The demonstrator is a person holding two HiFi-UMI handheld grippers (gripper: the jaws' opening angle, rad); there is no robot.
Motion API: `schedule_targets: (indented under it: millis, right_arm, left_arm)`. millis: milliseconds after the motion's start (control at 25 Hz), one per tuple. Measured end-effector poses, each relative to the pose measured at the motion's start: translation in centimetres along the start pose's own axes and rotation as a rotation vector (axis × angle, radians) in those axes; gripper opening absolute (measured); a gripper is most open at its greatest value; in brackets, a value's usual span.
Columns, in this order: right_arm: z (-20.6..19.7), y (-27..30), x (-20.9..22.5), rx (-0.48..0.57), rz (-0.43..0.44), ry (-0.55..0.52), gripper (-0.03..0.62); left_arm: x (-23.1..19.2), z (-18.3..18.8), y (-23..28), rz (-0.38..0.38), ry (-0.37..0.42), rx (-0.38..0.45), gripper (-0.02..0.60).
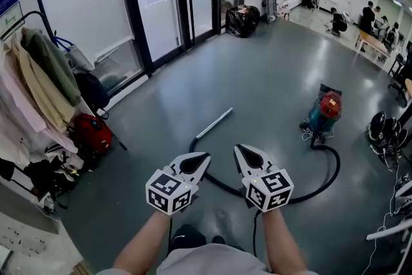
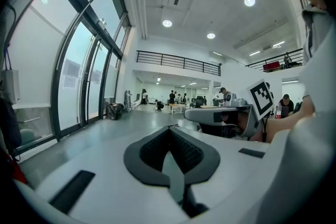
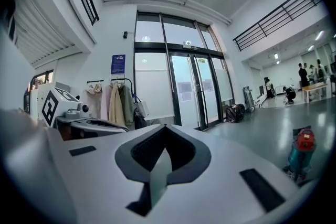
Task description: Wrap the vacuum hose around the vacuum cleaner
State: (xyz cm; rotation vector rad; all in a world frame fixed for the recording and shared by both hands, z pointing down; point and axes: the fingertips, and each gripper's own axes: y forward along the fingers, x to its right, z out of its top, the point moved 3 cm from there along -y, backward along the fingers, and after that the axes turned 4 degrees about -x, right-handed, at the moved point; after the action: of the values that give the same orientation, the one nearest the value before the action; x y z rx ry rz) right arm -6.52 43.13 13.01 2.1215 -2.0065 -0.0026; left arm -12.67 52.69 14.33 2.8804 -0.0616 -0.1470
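**Both tongs shut and empty, hose loose on the floor ahead**

We hold the left gripper (image 1: 202, 160) and the right gripper (image 1: 242, 152) side by side at about waist level, tips pointing out across the room. Each pair of jaws is pressed together with nothing between them; the ribbed dark pads meet along a closed seam in both gripper views. We judge this a carrying posture for the walk in, since nothing is within reach yet.

The vacuum cleaner (image 1: 324, 111) stands upright on the grey floor, ahead and to the right, well apart from both grippers. It is a squat canister, teal in the body with a red top, and looks like hard plastic.

The hose (image 1: 331, 172) leaves the canister's base and runs in one wide open loop across the floor, passing below our grippers in the head view. It is black, thin and limp, lying wherever it fell. It ends at a straight, pale metal wand (image 1: 214, 123) lying flat, just ahead of the left gripper. Where hose joins wand is hard to make out; probably at the dark bend beside the wand's near end.

None of the hose is wrapped around the canister, so the wrapping is not yet begun. The floor is smooth and faintly glossy, so the hose should drag easily.
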Motion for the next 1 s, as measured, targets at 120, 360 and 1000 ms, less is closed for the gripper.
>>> schedule_targets:
  millis: [120,360,1000]
  right_arm:
    - [0.2,2.3,0.8,-0.012,0.002,-0.018,0.002]
    - [-0.1,8.4,3.1,-0.038,-0.03,-0.033,0.002]
    - [3.4,33.2,9.3,-0.109,-0.211,0.024,0.002]
  left_arm:
    - [-2.5,-0.1,1.2,0.0,-0.017,0.004,0.006]
    - [-8.8,0.0,5.1,-0.037,-0.032,0.019,0.006]
    - [-34.0,4.8,15.4,-0.247,-0.04,-0.016,0.006]
